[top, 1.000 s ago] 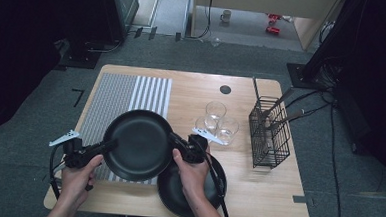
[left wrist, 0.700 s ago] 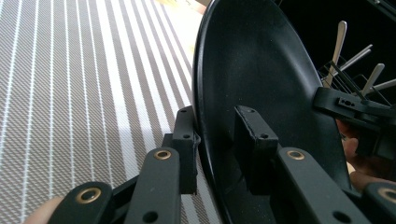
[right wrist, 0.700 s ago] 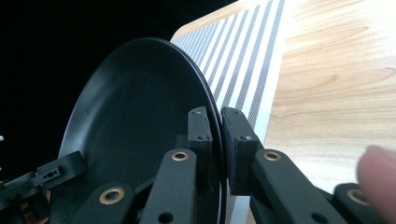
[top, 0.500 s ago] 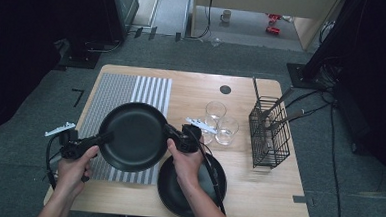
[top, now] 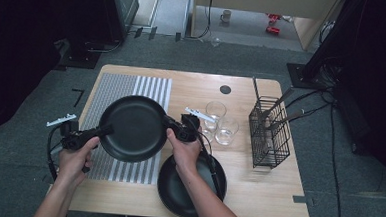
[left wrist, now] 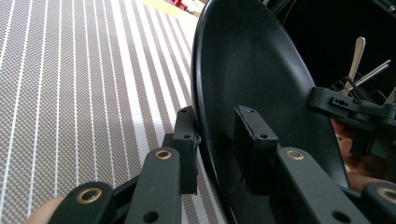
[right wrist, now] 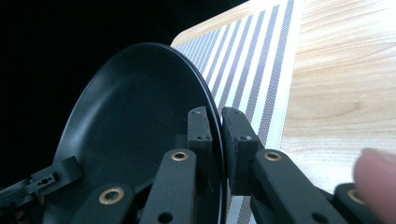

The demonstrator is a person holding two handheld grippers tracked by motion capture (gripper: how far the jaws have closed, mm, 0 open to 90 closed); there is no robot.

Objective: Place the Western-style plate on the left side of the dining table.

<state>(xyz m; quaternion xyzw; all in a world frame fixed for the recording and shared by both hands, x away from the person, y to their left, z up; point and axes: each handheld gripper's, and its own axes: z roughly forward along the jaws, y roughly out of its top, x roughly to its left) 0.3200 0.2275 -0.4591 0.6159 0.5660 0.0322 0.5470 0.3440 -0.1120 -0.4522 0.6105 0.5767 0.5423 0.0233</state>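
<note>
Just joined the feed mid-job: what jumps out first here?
A round black plate is held over the grey striped placemat, pinched at opposite rims by the left gripper and right gripper. A second black plate lies on the wooden table near the front edge, with a black wire cutlery basket at the right.

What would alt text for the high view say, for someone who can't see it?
A person holds a black plate over a striped placemat, the left claw and right claw each clamped on opposite rims. A second black plate lies on the wooden table, beside two glasses and a wire cutlery basket.
</note>
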